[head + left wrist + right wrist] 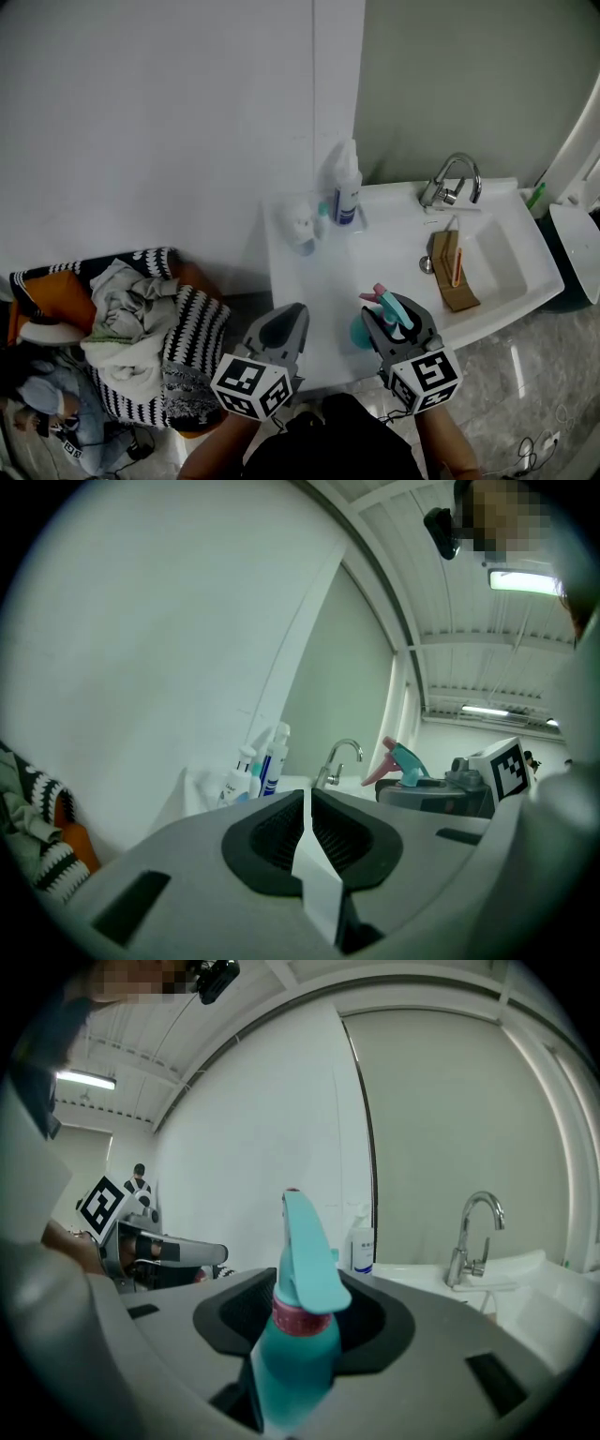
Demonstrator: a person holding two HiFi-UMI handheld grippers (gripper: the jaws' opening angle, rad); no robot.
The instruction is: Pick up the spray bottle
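Observation:
The teal spray bottle [298, 1335] with a pink collar and teal trigger head stands upright between the jaws of my right gripper [302, 1330], which is shut on it. In the head view the spray bottle [386, 314] is held above the front edge of the white sink [487, 230], and the right gripper [398, 330] is at the lower right. My left gripper [281, 333] is at the lower left with its jaws together and nothing in them. The left gripper [307, 841] also sees the bottle's trigger head [401, 759] off to its right.
Two white bottles [345, 187] stand at the sink's back left corner beside the wall. A chrome tap [452, 180] rises at the back, and a brown wooden holder [450, 267] lies in the basin. A pile of clothes [131, 319] sits left of the sink.

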